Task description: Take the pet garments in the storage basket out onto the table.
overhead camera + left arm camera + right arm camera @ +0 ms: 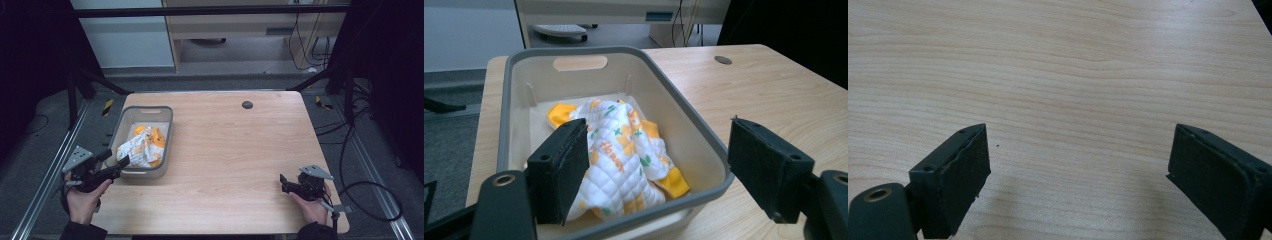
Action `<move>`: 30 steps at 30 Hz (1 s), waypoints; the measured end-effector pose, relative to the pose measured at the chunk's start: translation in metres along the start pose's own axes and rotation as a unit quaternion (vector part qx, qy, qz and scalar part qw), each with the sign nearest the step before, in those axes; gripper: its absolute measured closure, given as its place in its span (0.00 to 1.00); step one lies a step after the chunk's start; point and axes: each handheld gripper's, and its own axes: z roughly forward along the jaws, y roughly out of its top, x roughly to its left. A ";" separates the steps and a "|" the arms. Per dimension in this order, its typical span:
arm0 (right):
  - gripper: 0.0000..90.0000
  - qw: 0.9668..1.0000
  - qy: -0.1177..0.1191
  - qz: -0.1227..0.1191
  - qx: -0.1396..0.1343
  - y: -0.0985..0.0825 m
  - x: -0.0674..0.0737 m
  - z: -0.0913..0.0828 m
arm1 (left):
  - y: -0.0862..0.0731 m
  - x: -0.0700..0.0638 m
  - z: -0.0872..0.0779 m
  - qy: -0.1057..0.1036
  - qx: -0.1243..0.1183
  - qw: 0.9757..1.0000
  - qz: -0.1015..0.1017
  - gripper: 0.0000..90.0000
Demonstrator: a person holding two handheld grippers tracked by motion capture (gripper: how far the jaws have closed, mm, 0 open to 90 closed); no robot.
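Note:
A grey plastic bin (168, 131) (684, 107) stands at the left of the wooden table. Inside it lies a crumpled white cloth with orange flowers (142, 147) (621, 155). My left gripper (114, 161) (659, 172) is open at the bin's near end, its jaws spread wide, one over the cloth and one outside the bin's wall. It holds nothing. My right gripper (283, 184) (1075, 177) rests open near the table's front right corner, over bare wood, with nothing between its jaws.
A small dark round hole (247, 105) (723, 60) sits near the table's far edge. Cables lie on the floor to the right (370, 200). A metal rail (47, 175) runs along the table's left side.

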 end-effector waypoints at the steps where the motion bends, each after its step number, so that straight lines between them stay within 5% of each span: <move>1: 0.11 1.000 0.000 0.000 0.000 0.000 0.000 0.000 | 0.000 0.000 0.000 0.000 0.000 1.000 0.000 0.27; 21: 0.11 1.000 0.003 0.003 0.000 0.000 0.000 0.000 | 0.027 0.008 0.023 0.008 0.011 1.000 -0.001 0.26; 30: 0.11 1.000 0.003 0.002 0.002 0.000 0.000 0.000 | 0.038 0.012 0.037 0.016 0.038 0.999 0.010 0.25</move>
